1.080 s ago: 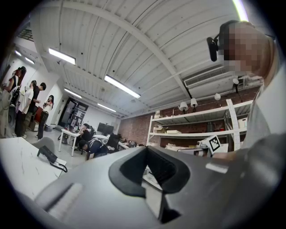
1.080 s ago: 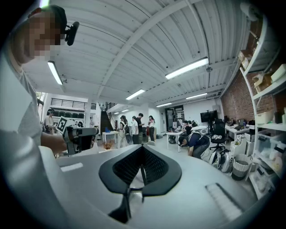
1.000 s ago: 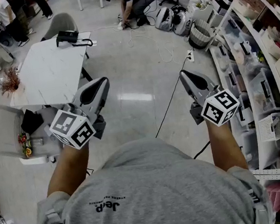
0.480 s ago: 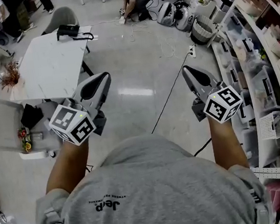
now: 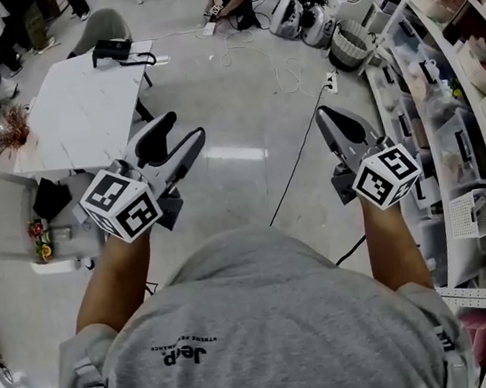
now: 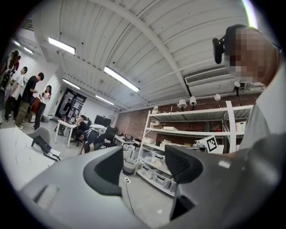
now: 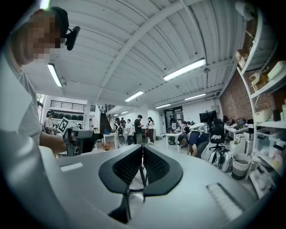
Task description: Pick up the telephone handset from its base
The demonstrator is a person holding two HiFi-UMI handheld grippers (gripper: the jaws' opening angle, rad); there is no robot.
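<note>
The head view alone showed the telephone (image 5: 115, 50) whole, at the far end of the white table (image 5: 80, 122), well apart from both grippers held over the glossy floor (image 5: 241, 117). In its own view the left gripper (image 6: 143, 165) had its jaws opening, nothing between them, with the telephone small at the left edge. The right gripper (image 7: 142, 167) had its jaws pressed together, empty, and faced standing people (image 7: 134, 127). Stocked shelves (image 5: 447, 115) lined the right side of the room.
</note>
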